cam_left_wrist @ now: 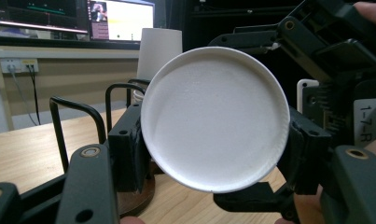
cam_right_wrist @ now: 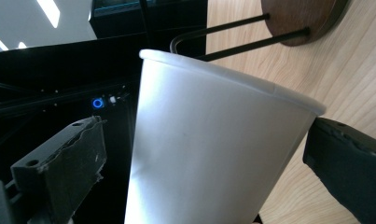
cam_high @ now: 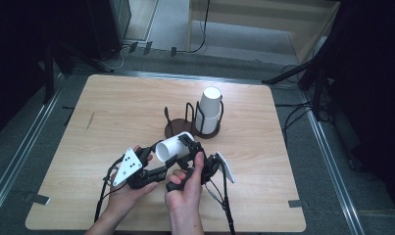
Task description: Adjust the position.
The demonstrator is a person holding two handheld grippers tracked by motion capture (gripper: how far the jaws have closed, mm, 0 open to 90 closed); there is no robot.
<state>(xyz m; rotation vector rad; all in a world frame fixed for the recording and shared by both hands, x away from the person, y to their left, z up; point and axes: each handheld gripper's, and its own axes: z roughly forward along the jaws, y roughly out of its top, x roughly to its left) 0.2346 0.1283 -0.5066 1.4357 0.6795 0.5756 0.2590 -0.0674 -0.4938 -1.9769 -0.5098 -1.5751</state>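
A white paper cup (cam_high: 173, 145) is lying on its side above the near middle of the table (cam_high: 111, 107), held between the two grippers just in front of a dark wire rack (cam_high: 192, 125). The left gripper (cam_high: 153, 159) is reaching in from the left; in the left gripper view its jaws are closing on either side of the cup (cam_left_wrist: 214, 119), whose flat bottom is facing the camera. The right gripper (cam_high: 187, 147) is coming in from the near right; in the right gripper view its jaws are standing open beside the cup's wall (cam_right_wrist: 209, 154), the left one apart from it. More cups (cam_high: 209, 110) are standing stacked upside down on the rack's far right.
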